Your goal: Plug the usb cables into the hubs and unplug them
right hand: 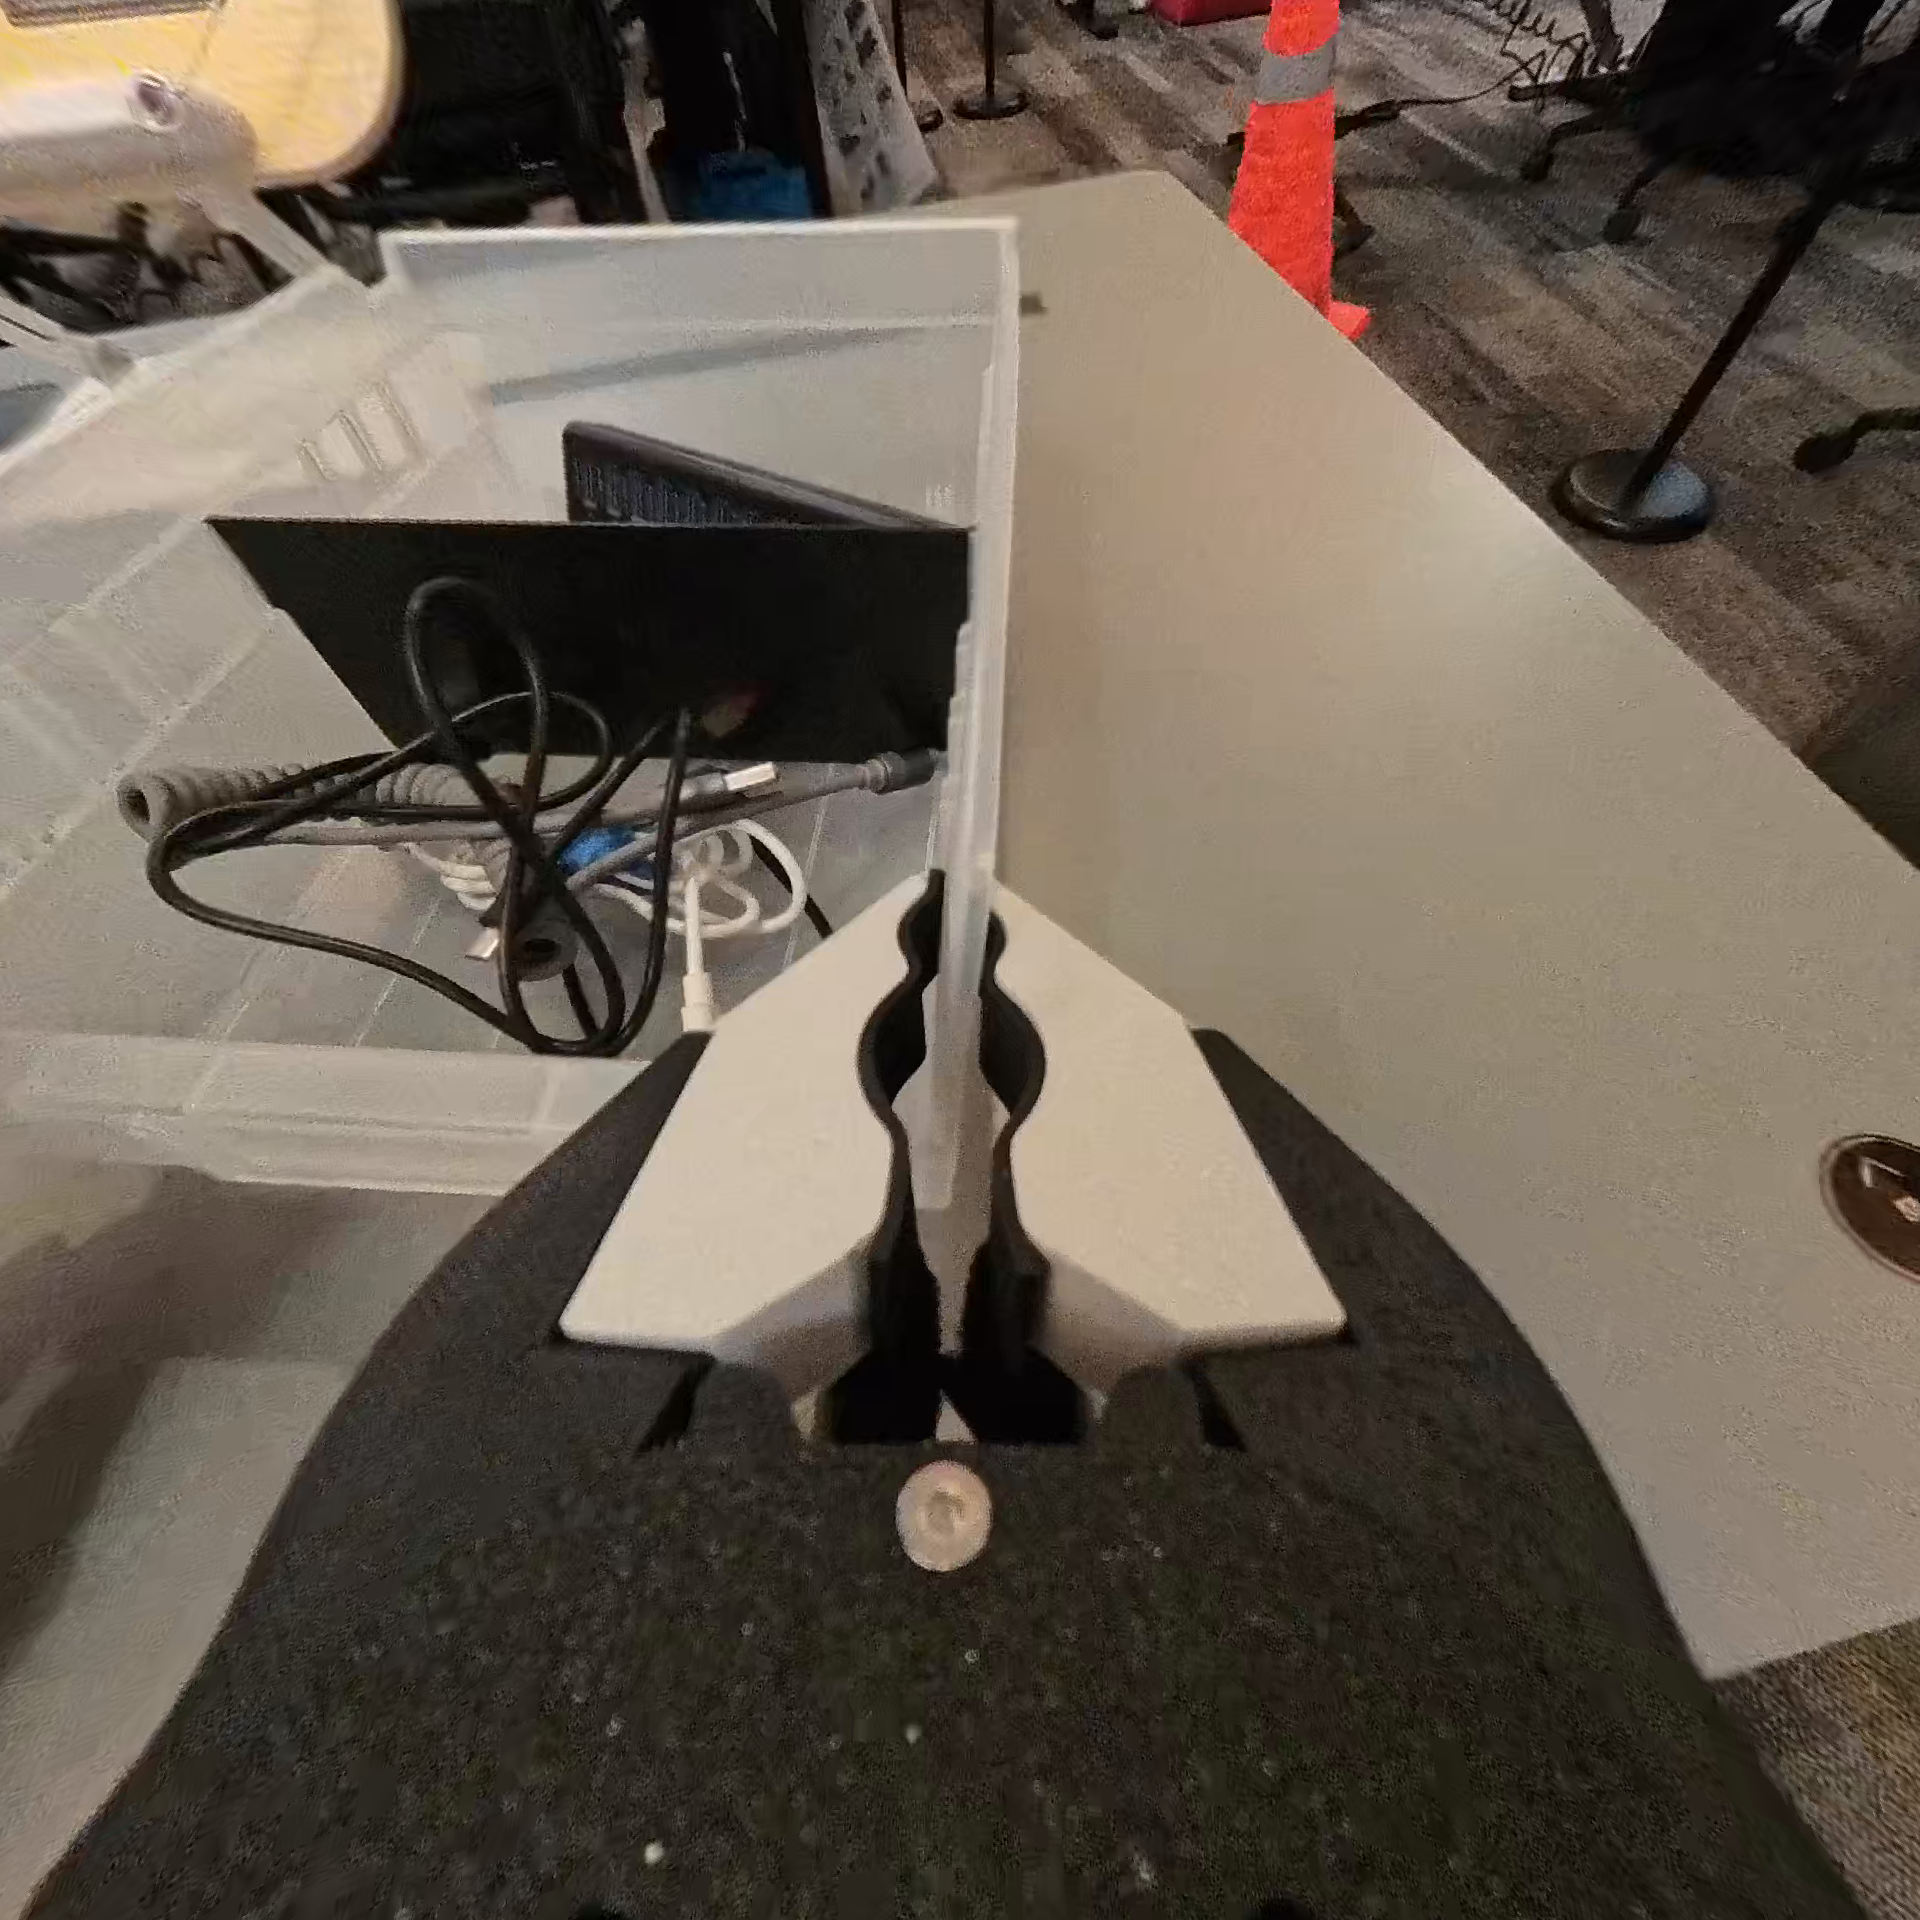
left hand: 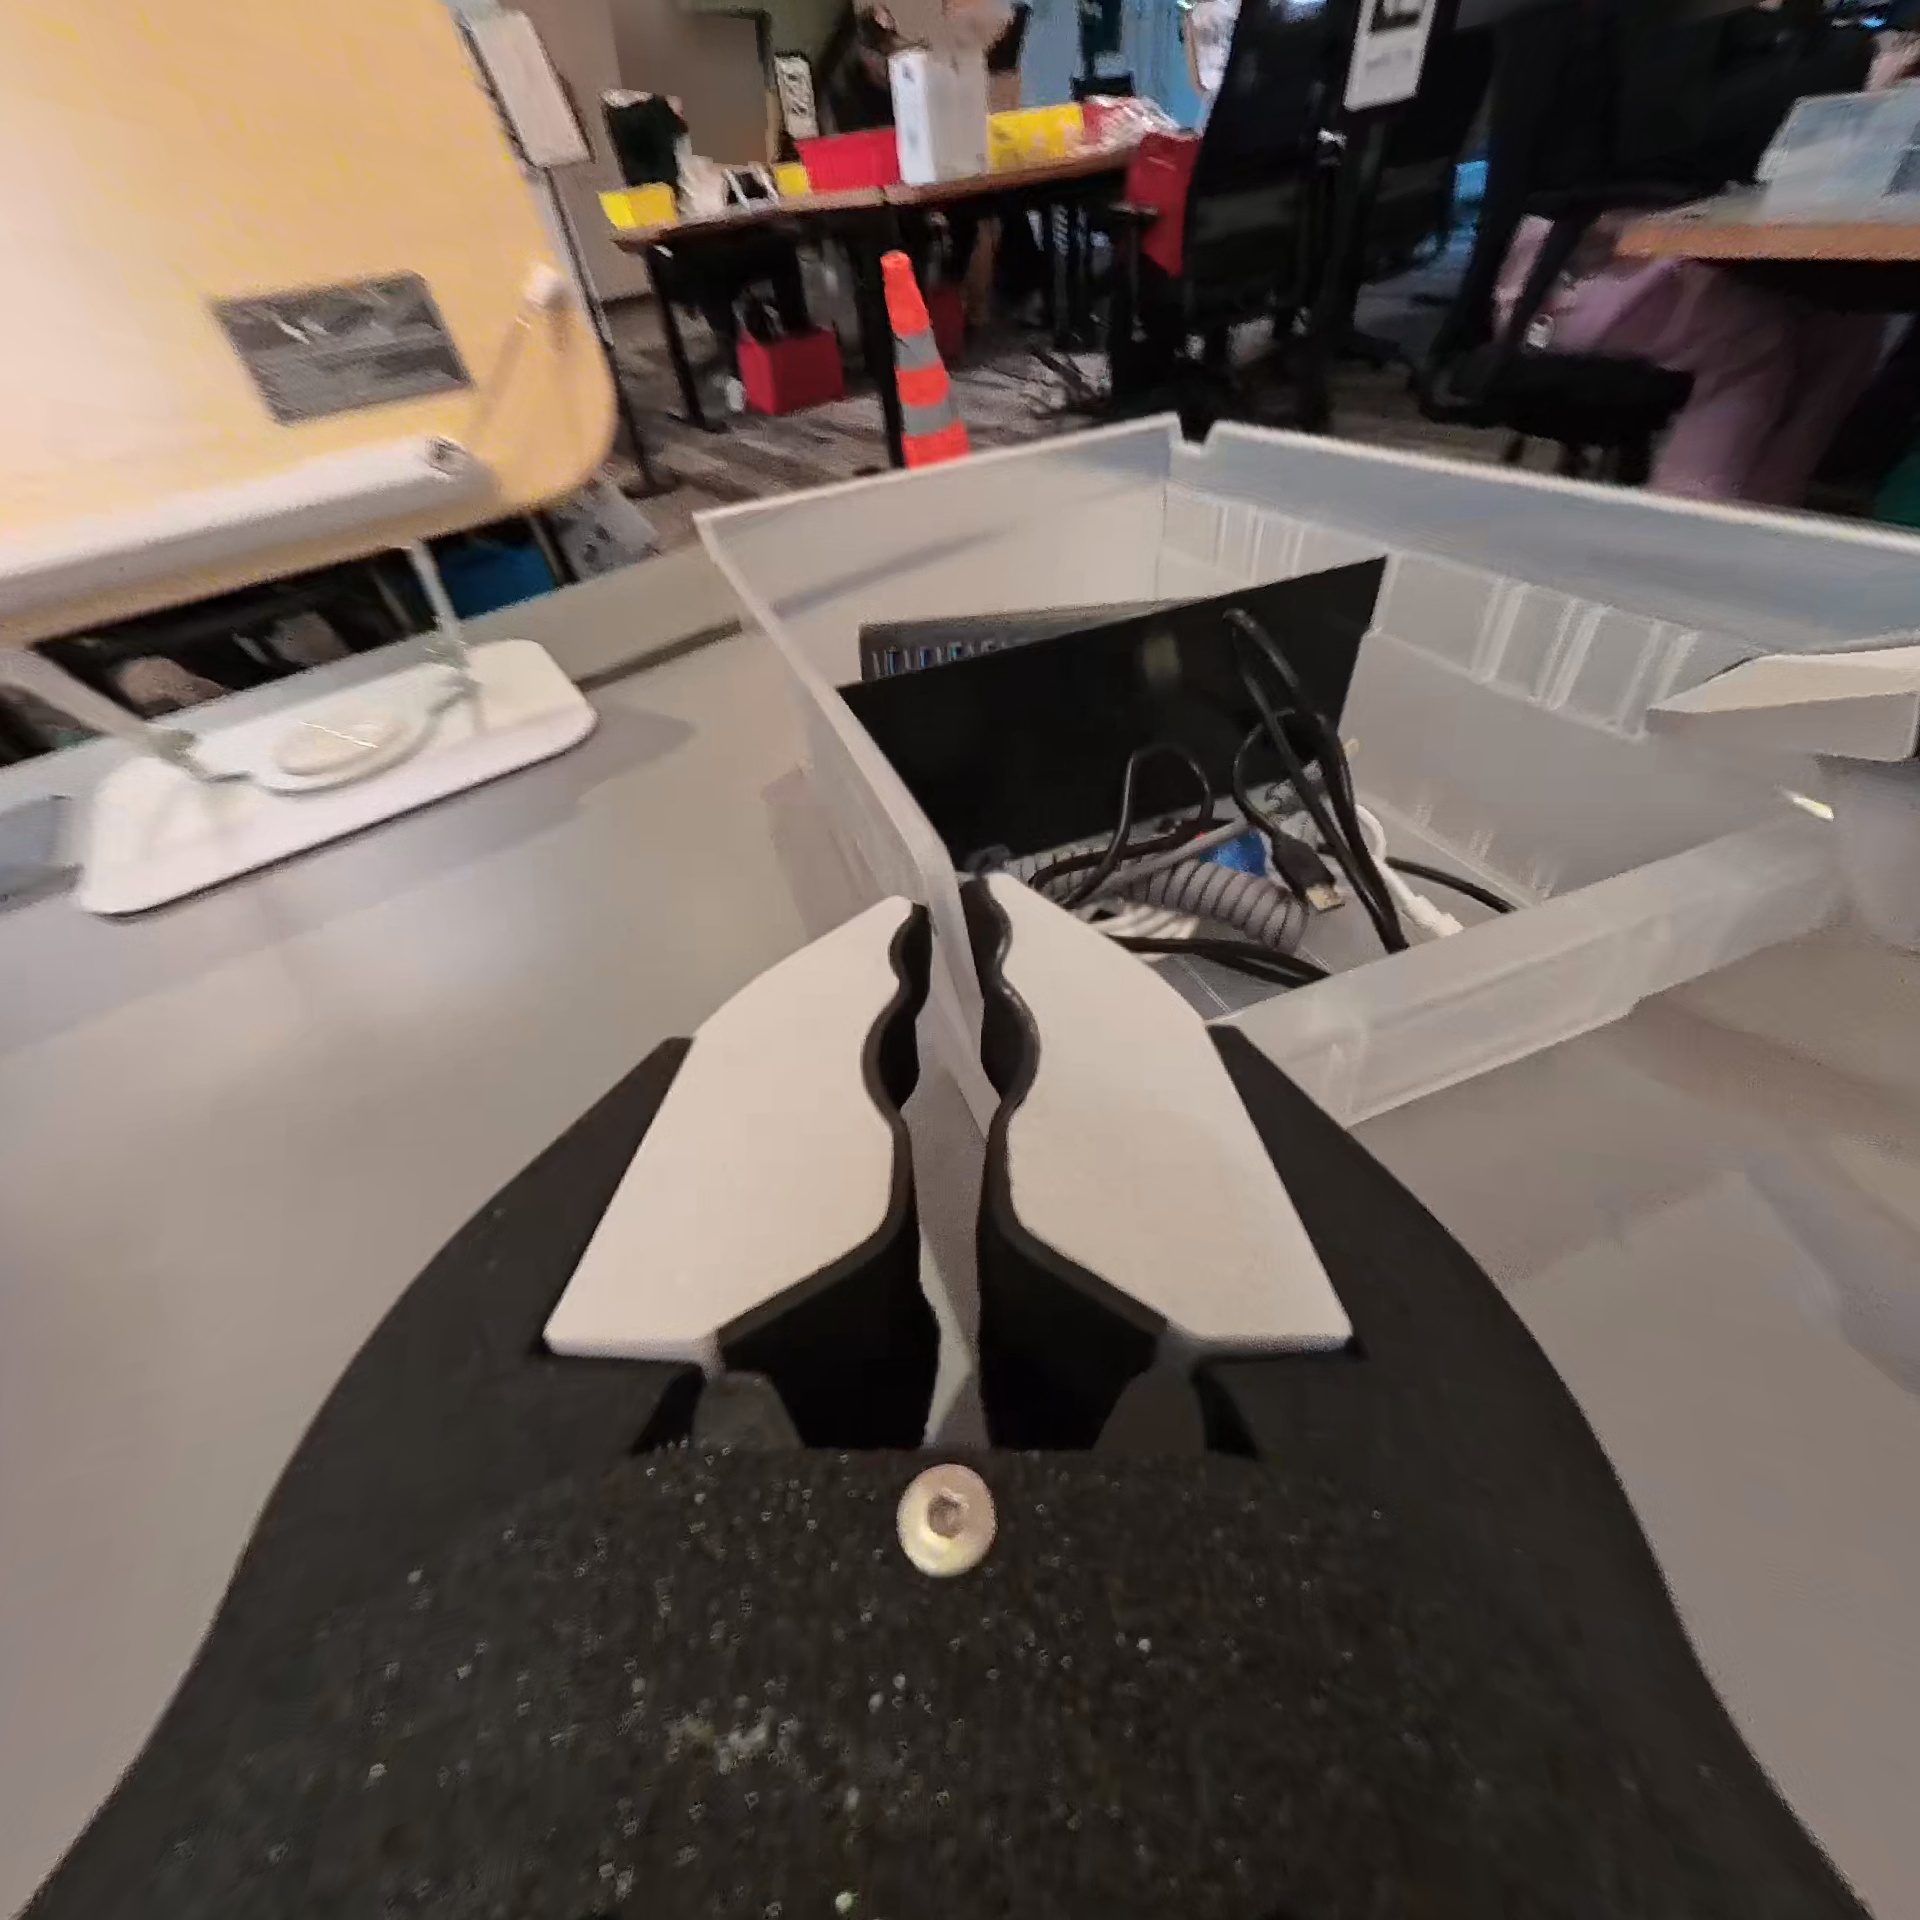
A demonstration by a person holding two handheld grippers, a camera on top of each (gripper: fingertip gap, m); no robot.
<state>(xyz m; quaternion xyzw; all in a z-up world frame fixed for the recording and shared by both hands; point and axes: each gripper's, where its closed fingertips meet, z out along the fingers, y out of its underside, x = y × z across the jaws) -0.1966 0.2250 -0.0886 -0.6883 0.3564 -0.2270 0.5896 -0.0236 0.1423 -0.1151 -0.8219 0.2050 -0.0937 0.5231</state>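
A translucent plastic bin [left hand: 1558, 665] stands on the grey table. It holds a tangle of black cables [left hand: 1299, 748], a grey coiled cable [left hand: 1216, 904], a USB plug [left hand: 1311, 883] and a black panel [left hand: 1091, 717]. A dark hub with a row of ports [left hand: 935, 655] stands behind the panel. My left gripper [left hand: 951, 914] is shut on the bin's left wall [left hand: 862, 748]. My right gripper [right hand: 961, 904] is shut on the bin's right wall [right hand: 992, 623]. The right wrist view shows the black cables [right hand: 499, 748], a white cable [right hand: 717, 883], a silver USB plug [right hand: 743, 777] and the hub [right hand: 665, 499].
A white stand base [left hand: 312, 748] under a yellow panel [left hand: 260, 208] sits on the table to the left of the bin. An orange cone [left hand: 920, 364] stands on the floor beyond. The table's edge [right hand: 1558, 582] runs to the right, with a round grommet [right hand: 1881, 1195]. One gripper's finger ends stand about 20 cm off the other's.
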